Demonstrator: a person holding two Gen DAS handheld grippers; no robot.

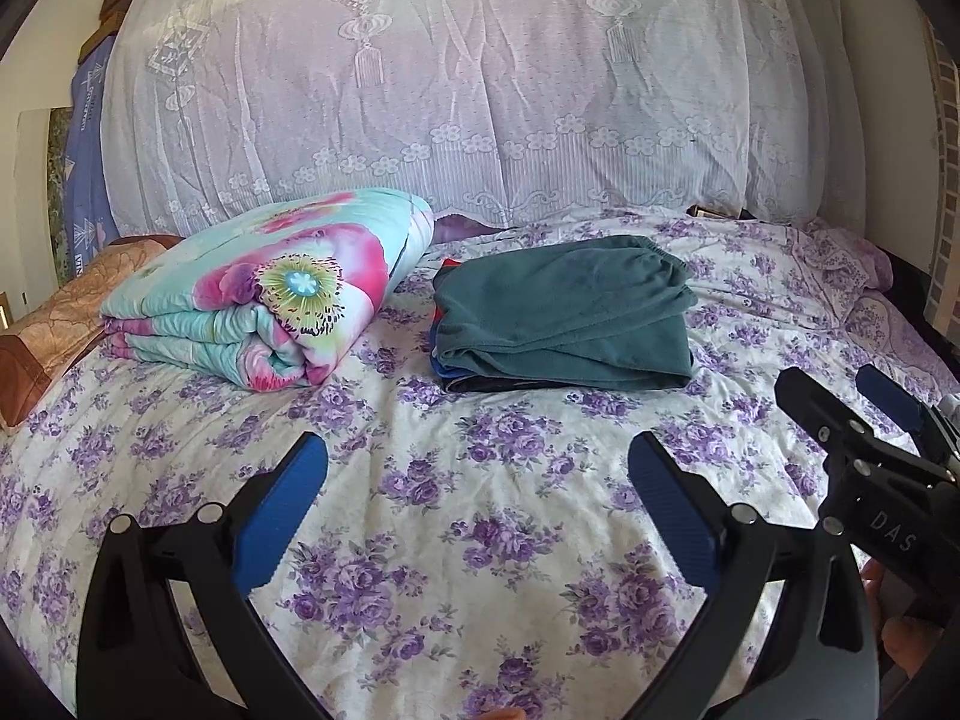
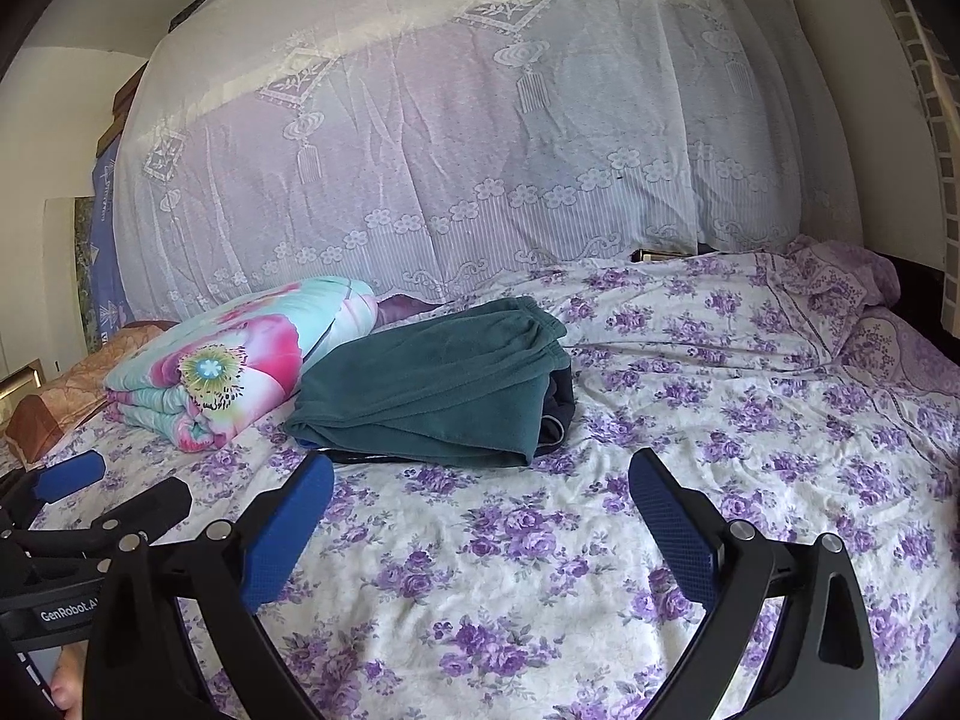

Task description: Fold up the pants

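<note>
Dark teal pants (image 1: 564, 306) lie folded on top of a small stack of other folded clothes, on a bed with a purple-flowered sheet (image 1: 480, 510). In the right wrist view the same teal pants (image 2: 432, 384) lie ahead and to the left. My left gripper (image 1: 480, 456) hovers open over bare sheet in front of the stack, with nothing between its blue pads. My right gripper (image 2: 480, 480) is also open and empty, just short of the stack's near edge. Each gripper shows at the edge of the other's view: the right gripper (image 1: 840, 402), the left gripper (image 2: 114, 486).
A folded flowered quilt (image 1: 270, 294) lies left of the stack, with a brown pillow (image 1: 54, 324) beyond it. A white lace net (image 1: 456, 78) hangs along the back of the bed. A purple pillow (image 2: 840, 282) sits at the far right. Open sheet spreads to the right.
</note>
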